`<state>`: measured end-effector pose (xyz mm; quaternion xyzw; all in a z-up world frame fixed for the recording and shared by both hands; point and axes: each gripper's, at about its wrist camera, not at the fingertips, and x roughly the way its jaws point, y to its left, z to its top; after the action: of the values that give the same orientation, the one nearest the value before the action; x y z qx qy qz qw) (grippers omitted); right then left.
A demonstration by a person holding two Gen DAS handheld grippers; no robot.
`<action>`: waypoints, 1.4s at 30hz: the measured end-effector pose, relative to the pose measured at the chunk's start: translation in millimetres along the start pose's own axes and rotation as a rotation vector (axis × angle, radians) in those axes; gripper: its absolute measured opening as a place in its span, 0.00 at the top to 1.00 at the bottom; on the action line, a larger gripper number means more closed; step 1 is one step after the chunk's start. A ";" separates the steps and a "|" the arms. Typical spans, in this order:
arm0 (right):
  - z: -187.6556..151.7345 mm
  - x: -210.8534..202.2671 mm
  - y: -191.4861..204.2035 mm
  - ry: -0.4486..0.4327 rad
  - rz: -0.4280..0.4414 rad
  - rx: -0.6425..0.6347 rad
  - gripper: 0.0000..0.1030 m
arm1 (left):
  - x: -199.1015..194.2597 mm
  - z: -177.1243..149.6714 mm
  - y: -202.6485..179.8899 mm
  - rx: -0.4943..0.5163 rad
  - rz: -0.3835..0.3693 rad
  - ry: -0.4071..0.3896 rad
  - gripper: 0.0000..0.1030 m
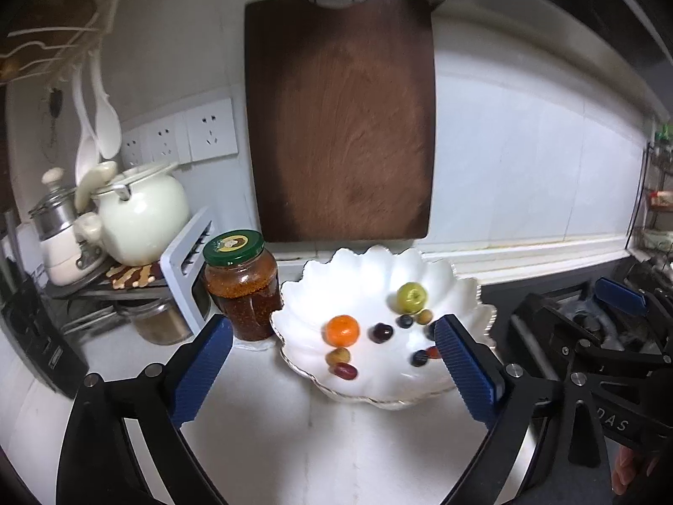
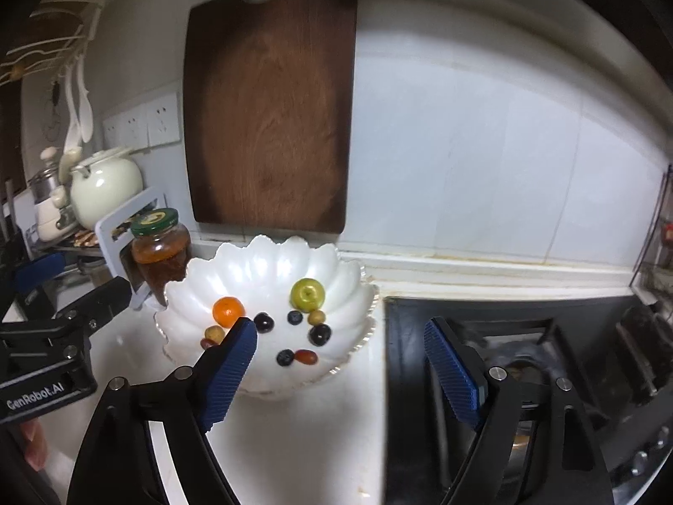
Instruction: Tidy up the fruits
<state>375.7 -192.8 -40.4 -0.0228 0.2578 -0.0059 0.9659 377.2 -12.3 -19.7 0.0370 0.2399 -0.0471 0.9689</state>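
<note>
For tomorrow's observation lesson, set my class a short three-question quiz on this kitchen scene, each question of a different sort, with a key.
1. True or false: the orange mandarin lies in the white scalloped bowl.
2. Which stands just left of the bowl? A) kettle B) green-lidded jar C) cup
3. Fill in: the left gripper and right gripper both have their fingers ____.

Key: 1 true; 2 B; 3 open, holding nothing.

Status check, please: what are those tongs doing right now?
Left tongs, right tongs: open, empty. Fruit all in white bowl, orange included. Jar beside bowl.
</note>
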 end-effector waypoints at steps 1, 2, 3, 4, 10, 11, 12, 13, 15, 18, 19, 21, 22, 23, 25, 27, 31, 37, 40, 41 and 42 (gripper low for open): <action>-1.2 -7.6 -1.1 -0.008 -0.008 -0.003 0.17 | -7.0 -1.1 -1.6 -0.003 -0.003 -0.005 0.04; -2.8 -16.0 -2.3 -0.018 -0.011 -0.007 0.16 | -14.8 -2.6 -3.6 -0.006 -0.007 -0.014 0.03; -4.7 -24.0 -3.3 -0.028 -0.013 -0.012 0.16 | -21.7 -3.8 -5.8 -0.008 -0.007 -0.022 0.02; -8.2 -35.1 -4.6 -0.042 -0.017 -0.020 0.15 | -29.1 -5.2 -7.6 -0.010 -0.006 -0.031 0.02; -25.8 -85.5 -13.1 -0.081 -0.032 -0.030 0.15 | -78.1 -20.4 -21.2 -0.013 -0.014 -0.068 0.01; -28.9 -92.7 -16.0 -0.081 -0.026 -0.023 0.15 | -85.8 -23.5 -23.6 -0.011 -0.019 -0.071 0.00; -32.6 -100.7 -19.1 -0.080 -0.020 -0.015 0.15 | -94.1 -26.8 -26.4 -0.007 -0.023 -0.074 0.00; -35.6 -106.5 -21.1 -0.080 -0.016 -0.014 0.15 | -100.7 -29.5 -29.2 -0.004 -0.023 -0.077 0.00; -42.0 -117.9 -25.3 -0.077 -0.012 -0.012 0.15 | -115.1 -36.6 -34.4 -0.002 -0.026 -0.079 0.00; -53.5 -138.9 -30.5 -0.078 -0.010 -0.016 0.15 | -134.8 -46.6 -41.5 0.002 -0.035 -0.079 0.00; -56.2 -144.7 -32.5 -0.079 -0.009 -0.014 0.15 | -141.6 -50.3 -43.3 0.000 -0.037 -0.079 0.00; -63.4 -158.9 -36.3 -0.084 -0.006 -0.007 0.15 | -152.7 -56.7 -46.8 0.001 -0.039 -0.077 0.00; -66.1 -164.4 -37.0 -0.084 -0.005 -0.005 0.15 | -159.5 -61.0 -48.1 0.002 -0.039 -0.077 0.00; -69.5 -171.6 -37.8 -0.084 -0.004 -0.002 0.15 | -165.0 -64.8 -48.8 0.002 -0.038 -0.077 0.00; -75.2 -182.6 -39.4 -0.088 -0.002 0.004 0.15 | -177.3 -71.9 -50.7 0.000 -0.039 -0.078 0.00; -81.2 -193.3 -40.0 -0.088 0.004 0.009 0.15 | -188.6 -78.2 -51.6 -0.003 -0.038 -0.076 0.00; -92.8 -211.6 -41.1 -0.087 0.017 0.019 0.15 | -210.6 -88.3 -53.9 -0.003 -0.035 -0.088 0.00; -103.8 -233.5 -44.9 -0.078 0.040 0.034 0.15 | -235.6 -96.3 -58.2 0.015 -0.017 -0.116 0.00; -107.2 -243.9 -44.3 -0.086 0.039 0.027 0.15 | -244.7 -99.0 -57.7 0.015 -0.023 -0.118 0.00; -107.9 -247.0 -44.2 -0.090 0.037 0.027 0.15 | -247.0 -99.4 -57.3 0.015 -0.024 -0.120 0.00; -108.7 -251.3 -44.3 -0.095 0.039 0.027 0.15 | -250.7 -100.4 -57.2 0.014 -0.026 -0.120 0.00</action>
<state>103.7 -235.6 -7.4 -0.0048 0.2119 0.0103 0.9772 103.9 -41.2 6.3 0.0378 0.1814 -0.0635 0.9806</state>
